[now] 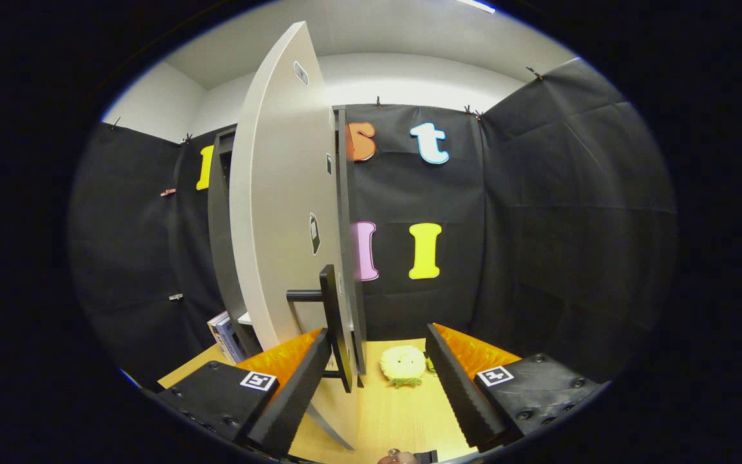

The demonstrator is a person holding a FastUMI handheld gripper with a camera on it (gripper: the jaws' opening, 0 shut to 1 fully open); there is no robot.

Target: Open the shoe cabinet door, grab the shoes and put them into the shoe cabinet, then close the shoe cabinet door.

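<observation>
The shoe cabinet's pale grey door [281,212] stands swung out and edge-on right in front of me. Its black bar handle [333,322] sits between my fingers, close against the left fingertip [319,345] and well apart from the right one. My gripper [379,335] is open and presses on nothing. The dark cabinet body [219,238] rises behind the door on the left. A fluffy yellow shoe [403,365] lies on the wooden tabletop [390,412] just beyond the fingers, to the right of the door's edge.
A blue and white box [226,335] leans at the foot of the cabinet, left of the door. Black cloth walls close the booth behind and to the right. Bare wood shows between the fingers, this side of the shoe.
</observation>
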